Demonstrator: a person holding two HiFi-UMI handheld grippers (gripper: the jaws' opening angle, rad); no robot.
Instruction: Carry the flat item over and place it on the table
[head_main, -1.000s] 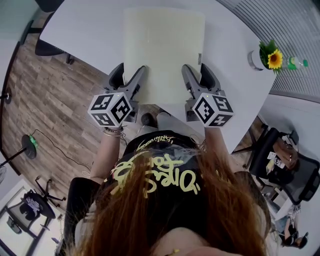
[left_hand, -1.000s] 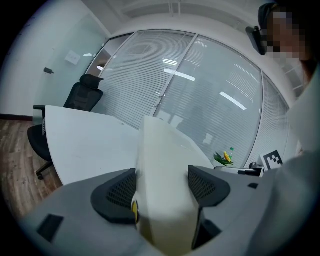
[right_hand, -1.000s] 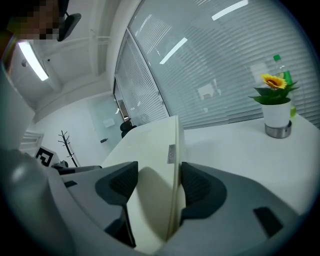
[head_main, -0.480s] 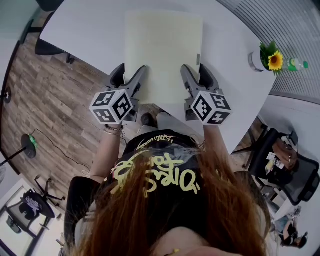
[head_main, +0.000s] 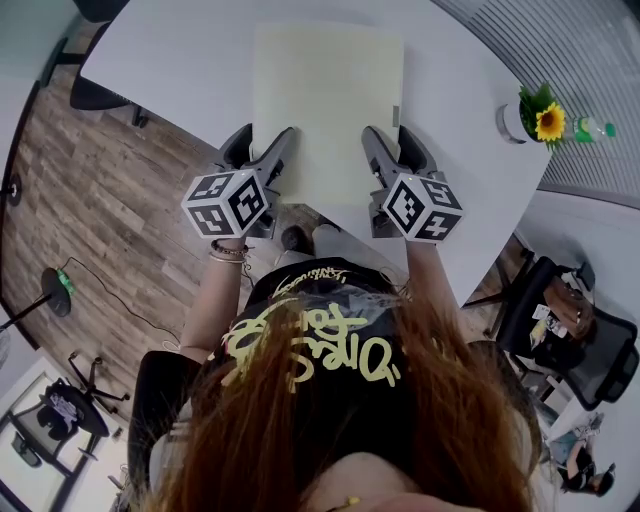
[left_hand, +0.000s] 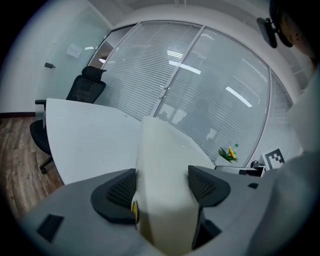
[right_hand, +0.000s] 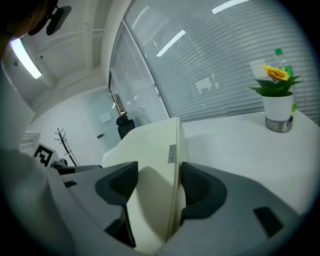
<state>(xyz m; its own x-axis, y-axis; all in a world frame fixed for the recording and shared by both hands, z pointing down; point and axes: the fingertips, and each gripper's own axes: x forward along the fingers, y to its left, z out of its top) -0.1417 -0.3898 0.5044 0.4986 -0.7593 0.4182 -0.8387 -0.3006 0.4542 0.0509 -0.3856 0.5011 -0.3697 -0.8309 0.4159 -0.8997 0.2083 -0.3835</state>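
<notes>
- The left gripper (head_main: 262, 142) has its jaws clamped on the left side of the flat panel (head_main: 328, 110), close to the panel's near edge.
- The pale yellow panel is over the near part of the white table (head_main: 170, 60); I cannot tell if it touches the top.
- The right gripper (head_main: 390, 136) is clamped on the right side of the panel in the same way.
- A sunflower pot (head_main: 540, 115) stands at the right edge of the table, well apart from the panel.

A potted sunflower (head_main: 541, 113) stands beside a green-capped bottle (head_main: 592, 127), office chair (head_main: 600, 350) apart.
</notes>
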